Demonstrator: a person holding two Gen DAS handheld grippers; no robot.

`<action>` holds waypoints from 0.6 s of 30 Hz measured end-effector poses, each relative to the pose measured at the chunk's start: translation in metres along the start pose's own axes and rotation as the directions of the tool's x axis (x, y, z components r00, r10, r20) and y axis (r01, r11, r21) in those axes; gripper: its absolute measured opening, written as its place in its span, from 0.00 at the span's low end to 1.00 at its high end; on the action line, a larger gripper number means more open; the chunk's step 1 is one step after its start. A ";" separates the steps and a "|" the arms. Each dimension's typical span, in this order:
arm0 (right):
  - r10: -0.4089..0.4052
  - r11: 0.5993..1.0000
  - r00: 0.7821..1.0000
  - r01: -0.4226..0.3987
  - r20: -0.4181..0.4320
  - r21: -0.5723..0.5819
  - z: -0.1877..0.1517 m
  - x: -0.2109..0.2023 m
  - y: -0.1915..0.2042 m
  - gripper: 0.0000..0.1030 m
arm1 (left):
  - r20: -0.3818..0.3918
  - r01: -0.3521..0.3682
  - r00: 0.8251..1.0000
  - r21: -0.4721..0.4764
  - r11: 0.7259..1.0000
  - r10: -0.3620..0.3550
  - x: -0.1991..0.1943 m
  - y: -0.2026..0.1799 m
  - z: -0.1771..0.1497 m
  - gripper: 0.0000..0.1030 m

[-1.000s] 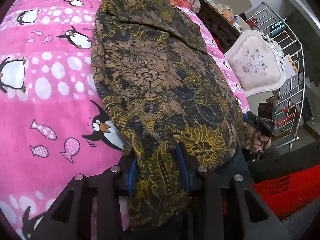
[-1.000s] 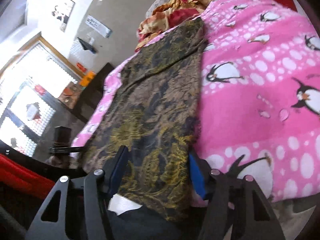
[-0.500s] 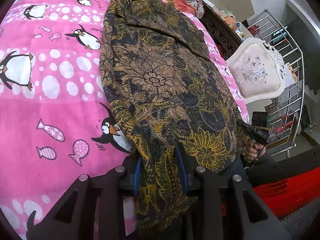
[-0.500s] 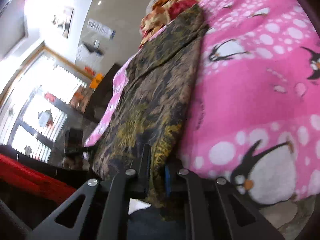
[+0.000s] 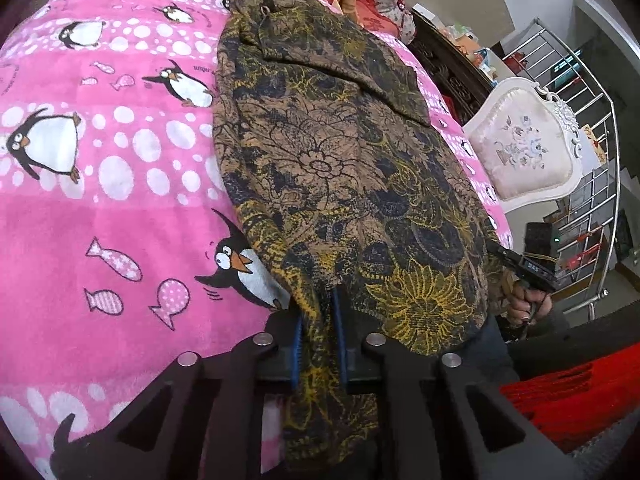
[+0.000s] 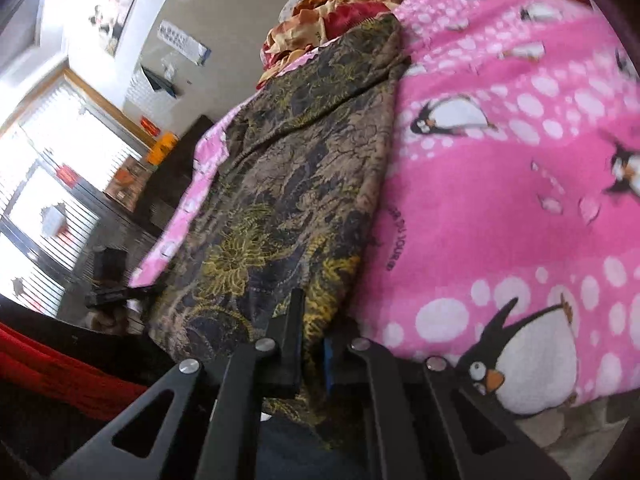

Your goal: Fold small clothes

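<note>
Brown floral cloth fills both views: a patterned garment (image 5: 344, 168) lies lengthwise on a pink penguin-print blanket (image 5: 104, 216) spread over a bed. The left gripper (image 5: 318, 344) is clamped on the garment's near hem, its blue pads close together with a bunched fold between them. The right gripper (image 6: 310, 344) pinches the other near corner of the same hem, jaws nearly together on the fabric. In the left wrist view the right gripper also shows in a hand (image 5: 526, 304) past the garment's edge. A red-and-gold quilt (image 6: 320, 12) sits at the bed's far end. Beside the bed stand a white upholstered chair (image 5: 524, 152) and a steel railing (image 5: 592, 184).
</note>
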State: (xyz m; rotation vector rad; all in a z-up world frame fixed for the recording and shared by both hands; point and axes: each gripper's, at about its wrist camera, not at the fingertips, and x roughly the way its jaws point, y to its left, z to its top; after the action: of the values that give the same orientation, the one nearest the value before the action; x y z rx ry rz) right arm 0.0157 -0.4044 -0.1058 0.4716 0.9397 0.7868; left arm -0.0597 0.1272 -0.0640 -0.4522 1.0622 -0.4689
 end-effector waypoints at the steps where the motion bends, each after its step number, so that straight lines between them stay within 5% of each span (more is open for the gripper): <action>1: -0.032 0.999 1.000 0.032 0.000 -0.033 0.002 -0.002 0.008 0.08 | 0.007 -0.005 1.000 0.005 1.000 0.005 -0.001 -0.002 0.000 0.00; 5: -0.041 0.994 0.996 0.049 0.075 -0.099 0.006 -0.029 0.032 0.05 | 0.083 -0.022 0.996 0.027 0.999 0.020 -0.019 -0.011 0.002 0.00; 10: 0.036 0.989 0.982 -0.007 0.188 -0.149 0.017 -0.069 0.059 0.04 | 0.181 0.058 0.981 0.062 0.996 -0.068 -0.052 -0.022 0.008 0.00; 18: 0.133 0.972 0.973 -0.091 0.189 -0.217 0.007 -0.099 0.089 0.04 | 0.205 0.094 0.971 0.135 0.986 -0.120 -0.094 -0.037 -0.016 0.00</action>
State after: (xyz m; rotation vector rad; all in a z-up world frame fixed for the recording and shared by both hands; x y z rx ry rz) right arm -0.0478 -0.4241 0.0094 0.4164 0.6381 0.9116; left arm -0.1181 0.1482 0.0169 -0.4400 0.8000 -0.5663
